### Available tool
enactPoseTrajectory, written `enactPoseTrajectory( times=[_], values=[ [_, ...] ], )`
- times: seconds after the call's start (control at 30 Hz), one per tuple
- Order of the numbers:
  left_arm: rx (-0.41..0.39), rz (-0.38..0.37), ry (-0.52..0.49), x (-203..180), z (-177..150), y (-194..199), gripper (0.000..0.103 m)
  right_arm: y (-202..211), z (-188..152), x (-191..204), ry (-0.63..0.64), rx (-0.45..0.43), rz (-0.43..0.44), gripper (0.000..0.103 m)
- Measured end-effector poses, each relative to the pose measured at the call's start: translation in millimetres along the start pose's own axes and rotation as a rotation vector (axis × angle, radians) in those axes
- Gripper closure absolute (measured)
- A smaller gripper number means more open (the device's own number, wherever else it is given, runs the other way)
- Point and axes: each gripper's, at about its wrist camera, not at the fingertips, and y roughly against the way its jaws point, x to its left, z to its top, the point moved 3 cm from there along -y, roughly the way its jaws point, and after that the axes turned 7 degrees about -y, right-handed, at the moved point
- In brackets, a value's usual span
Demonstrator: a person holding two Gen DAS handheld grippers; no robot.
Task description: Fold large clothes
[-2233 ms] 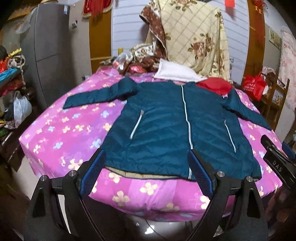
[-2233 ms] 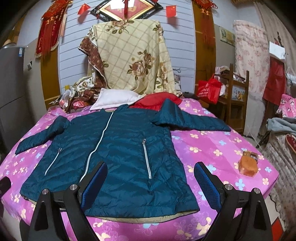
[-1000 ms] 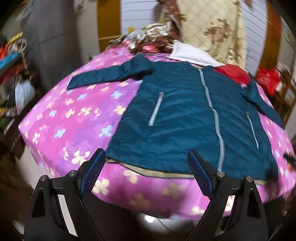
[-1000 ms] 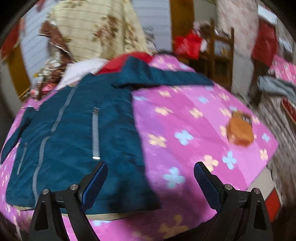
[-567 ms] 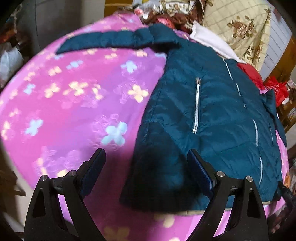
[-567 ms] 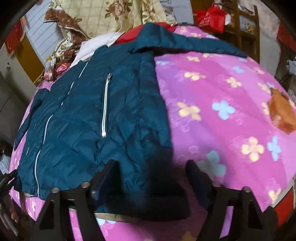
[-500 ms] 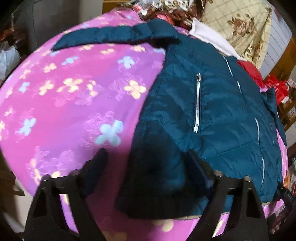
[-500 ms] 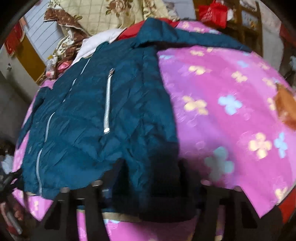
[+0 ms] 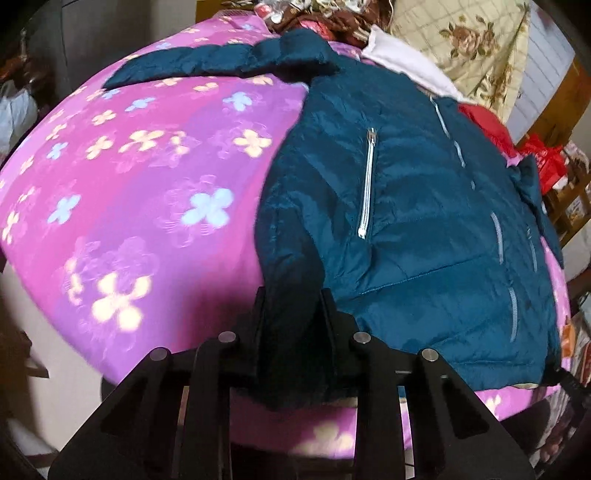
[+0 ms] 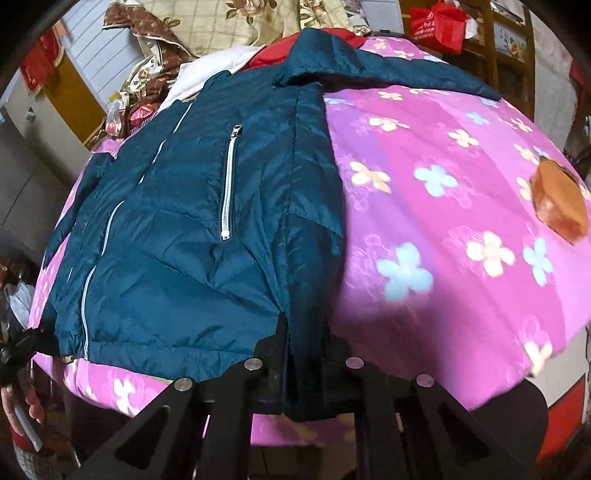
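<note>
A dark teal quilted jacket (image 9: 406,206) lies front up, zipped, on a pink flowered bedspread (image 9: 129,177), sleeves spread to both sides. My left gripper (image 9: 291,314) is shut on the jacket's near left hem corner. My right gripper (image 10: 304,347) is shut on the jacket (image 10: 184,221) at its near right hem corner. Both corners bunch between the fingers at the bed's front edge. The left sleeve (image 9: 207,62) reaches to the far left, the right sleeve (image 10: 399,74) to the far right.
An orange-brown object (image 10: 559,206) lies on the bedspread (image 10: 443,184) at the right. A white pillow (image 9: 402,62), a red cloth (image 9: 484,122) and a floral quilt (image 9: 472,44) pile up behind the jacket's collar. A red bag (image 10: 437,24) sits by a wooden chair.
Both grippers moved down to the jacket's front hem, one at each corner, and closed on the fabric. They were open a second ago.
</note>
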Motion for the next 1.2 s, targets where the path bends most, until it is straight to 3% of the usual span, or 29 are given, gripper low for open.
enactPoseTrajectory(
  times=[0.13,0.17,0.2,0.23,0.27,0.33,0.4,0.53,0.63,0.77,0.9,1.03,1.2],
  values=[
    [-0.12,0.034,0.034,25,8,44,0.076,35,8,1,-0.002,-0.105,0.002,0.078],
    [-0.151,0.059,0.037,32,12,55,0.073,43,10,5,0.004,-0.133,0.002,0.064],
    [-0.173,0.08,0.039,37,16,63,0.061,54,13,12,0.012,-0.18,0.008,0.048],
    [-0.195,0.096,0.043,44,20,70,0.049,65,17,20,0.018,-0.224,0.016,0.042],
    [-0.22,0.111,0.051,52,25,76,0.045,75,21,30,0.024,-0.261,0.032,0.036],
    [-0.24,0.124,0.087,69,37,82,0.037,89,27,50,0.05,-0.29,0.064,0.036],
    [-0.233,0.091,0.138,85,49,81,0.035,102,36,83,0.085,-0.294,0.128,0.036],
    [-0.223,0.066,0.222,116,79,72,0.035,131,54,171,0.162,-0.182,0.259,0.036],
    [-0.232,0.099,0.272,140,107,63,0.035,155,55,242,0.275,-0.109,0.231,0.036],
    [-0.224,0.095,0.405,185,143,40,0.035,184,43,334,0.456,-0.011,0.26,0.036],
    [-0.205,0.098,0.546,224,169,13,0.035,196,30,381,0.583,-0.02,0.253,0.036],
    [-0.211,0.138,0.652,250,186,-4,0.035,182,28,404,0.599,0.039,0.284,0.036],
    [-0.191,0.197,0.633,262,204,-22,0.035,157,38,427,0.58,0.052,0.344,0.035]
  ],
)
